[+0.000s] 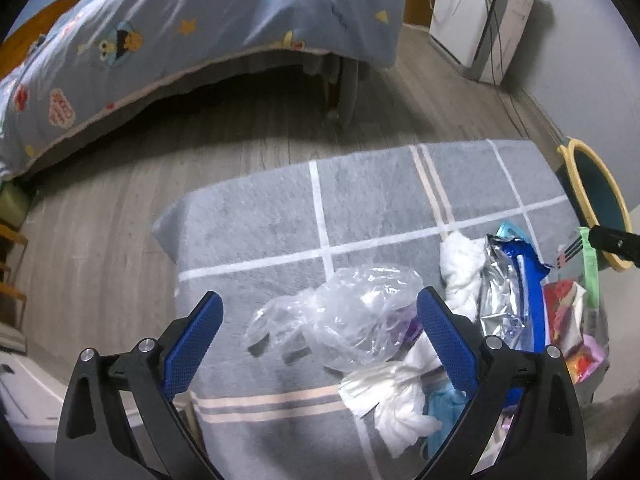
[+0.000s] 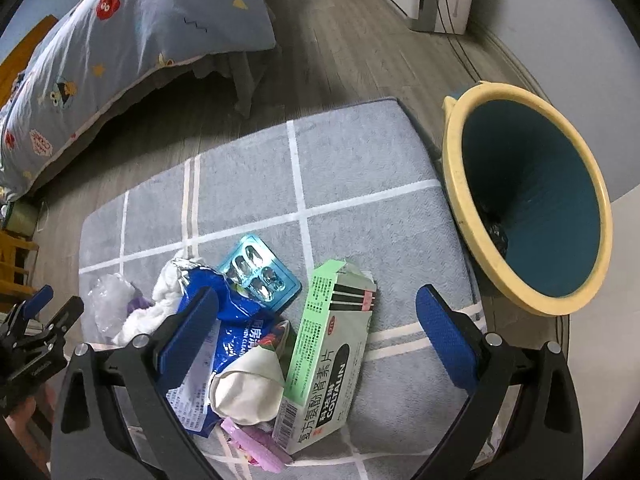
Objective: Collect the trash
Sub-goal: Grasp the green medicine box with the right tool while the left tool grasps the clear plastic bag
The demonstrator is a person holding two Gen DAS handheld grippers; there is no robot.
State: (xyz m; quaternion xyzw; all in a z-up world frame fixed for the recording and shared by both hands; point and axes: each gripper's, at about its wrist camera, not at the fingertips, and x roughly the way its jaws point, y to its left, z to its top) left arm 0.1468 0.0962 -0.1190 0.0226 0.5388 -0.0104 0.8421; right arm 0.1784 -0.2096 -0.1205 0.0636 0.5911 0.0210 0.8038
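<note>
- Pale green cardboard is carrying the clearest writing: the medicine box (image 2: 332,356), lying in the lower centre of the right wrist view, is showing "COLTALIN" in white on a black band, with Chinese characters and a barcode beside it.
- The blue foil packet (image 2: 224,340) is lying just left of the box, showing white Chinese characters and partial Latin lettering too cut off to read fully.
- A teal blister pack (image 2: 260,270) is resting above the packet, touching its upper edge, and a cream-coloured wrapper (image 2: 248,388) is sitting against the box's left side.
- The right gripper (image 2: 316,332) is hanging wide open over this pile, holding nothing, its blue pads standing either side of the box and packet.
- The left gripper (image 1: 320,336) is likewise spread open and empty, with a crumpled clear plastic bag (image 1: 340,320) lying between its fingers in the lower centre of the left wrist view.
- White tissue wads (image 1: 396,400) are lying just right of the bag, partly behind the right-hand finger.
- All the trash is sitting on a grey rug (image 1: 260,220) with white grid lines.
- The bin (image 2: 532,204), yellow-rimmed and teal inside, is standing at the rug's right edge, with something dark at its bottom.
- A bed with a cartoon-print blue cover (image 1: 180,40) is filling the upper left, and a white appliance (image 1: 484,12) is standing in the upper right.
</note>
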